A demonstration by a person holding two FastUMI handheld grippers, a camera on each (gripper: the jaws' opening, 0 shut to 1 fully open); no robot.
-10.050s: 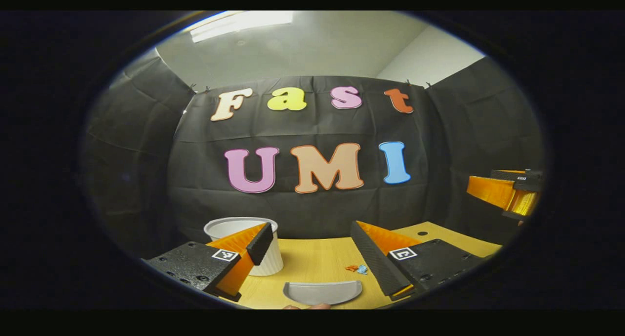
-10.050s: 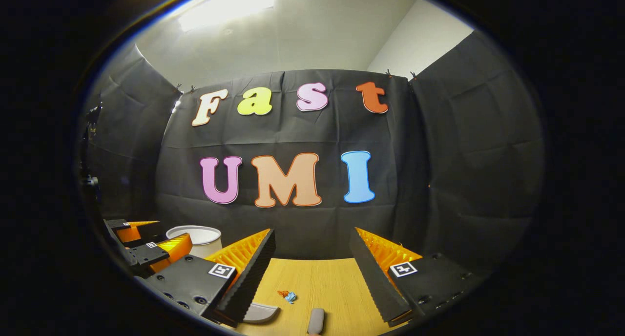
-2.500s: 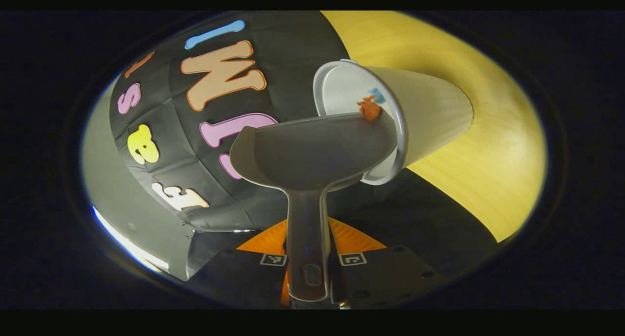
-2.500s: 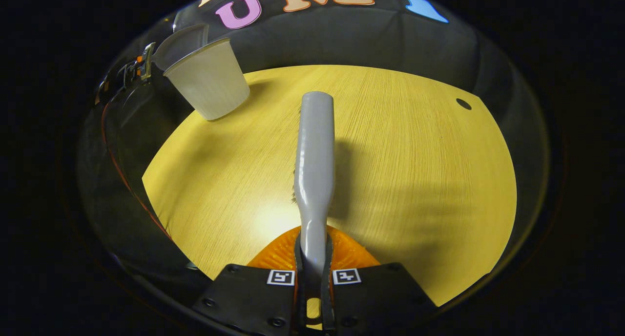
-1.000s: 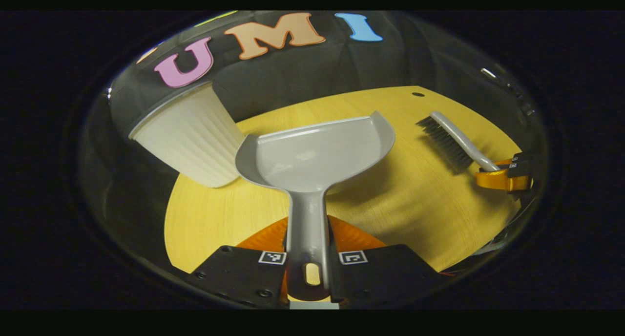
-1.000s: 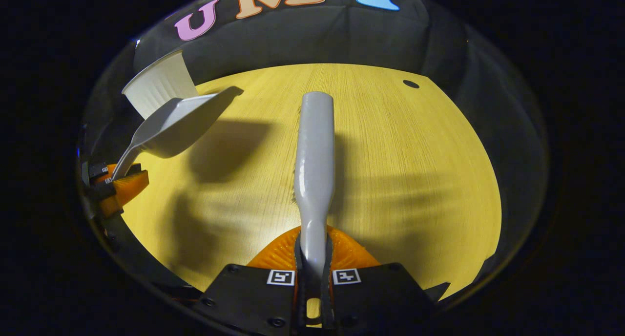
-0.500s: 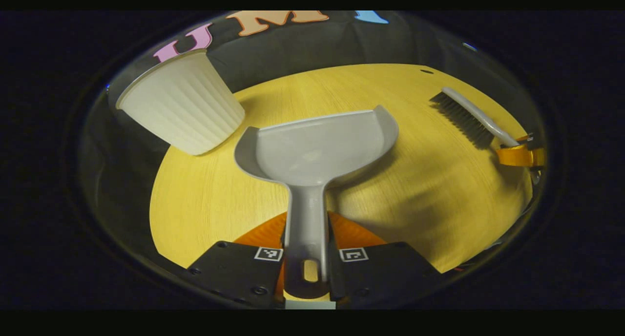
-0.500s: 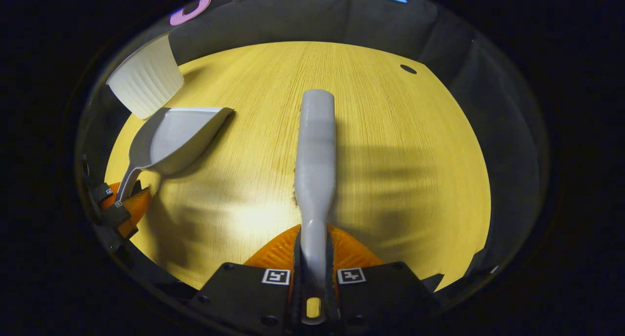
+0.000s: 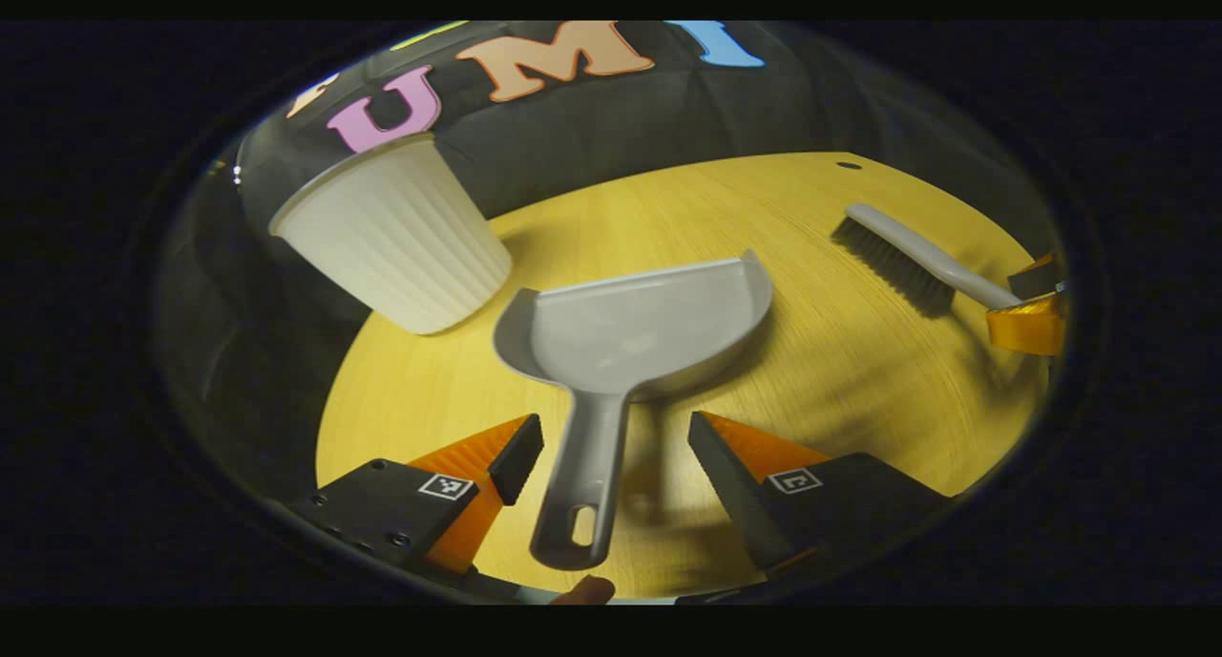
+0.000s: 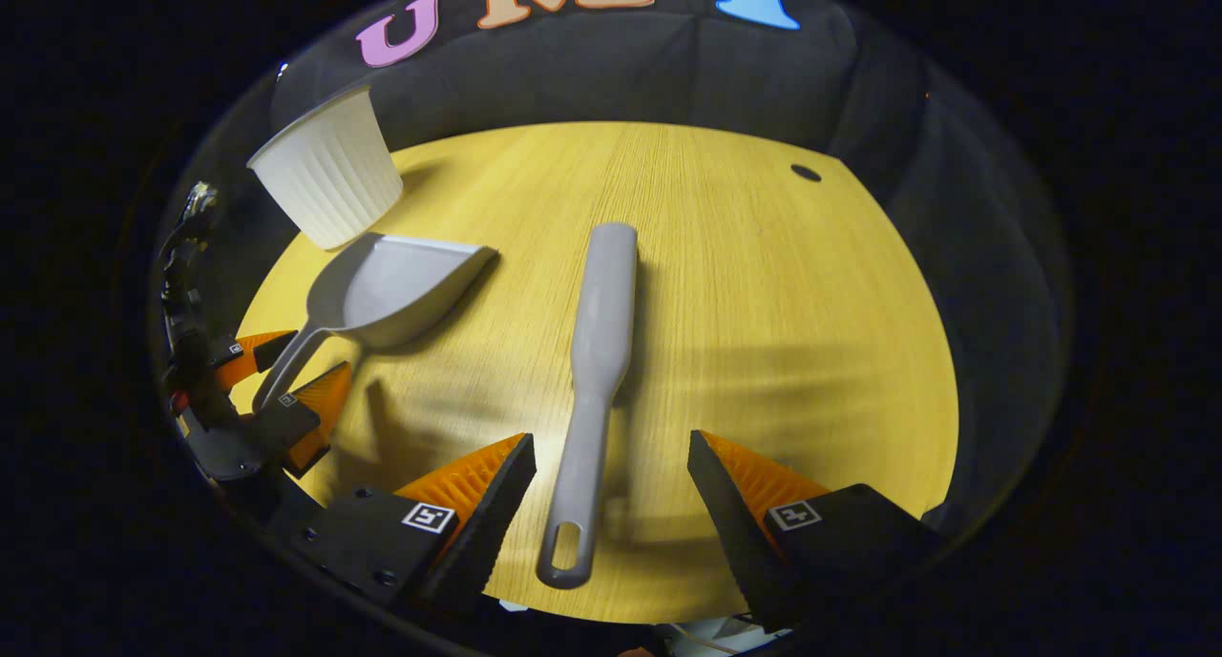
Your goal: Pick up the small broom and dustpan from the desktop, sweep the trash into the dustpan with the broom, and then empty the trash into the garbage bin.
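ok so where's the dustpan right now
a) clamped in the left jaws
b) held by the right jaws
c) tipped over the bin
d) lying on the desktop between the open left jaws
d: the dustpan lies flat on the desktop, its handle between the left gripper's spread jaws, neither touching it, beside the bin.

wooden desktop (image 10: 764,332) bears dustpan (image 9: 630,328), broom (image 10: 597,351) and white bin (image 9: 396,246).

dustpan (image 9: 635,328): grey | broom (image 10: 597,351): grey, bristles seemingly dark | bin (image 9: 396,246): cream-white, ribbed | desk (image 10: 764,304): yellow woodgrain
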